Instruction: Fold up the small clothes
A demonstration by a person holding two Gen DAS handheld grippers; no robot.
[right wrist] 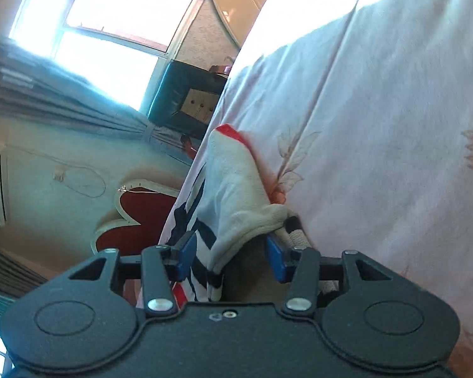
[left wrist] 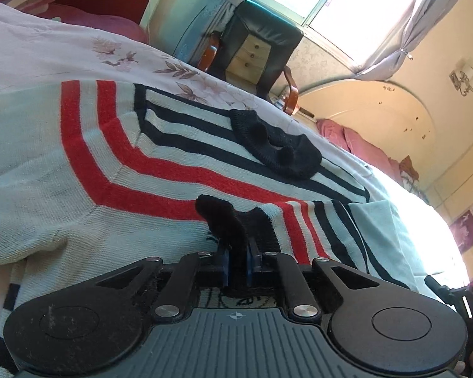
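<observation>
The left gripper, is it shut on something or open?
Shut: the left gripper pinches the sweater's black trim between its blue pads.

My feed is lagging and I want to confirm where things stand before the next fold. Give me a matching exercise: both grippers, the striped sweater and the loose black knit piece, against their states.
Things:
1. left gripper
2. right gripper
3. striped sweater
4. loose black knit piece

States:
A. lies on the sweater's navy stripes
B. jaws apart, white fabric hanging between them
C. closed on the black trim
D. spread on the floral bedsheet

Pairs: 1-C, 2-B, 3-D, 4-A
</observation>
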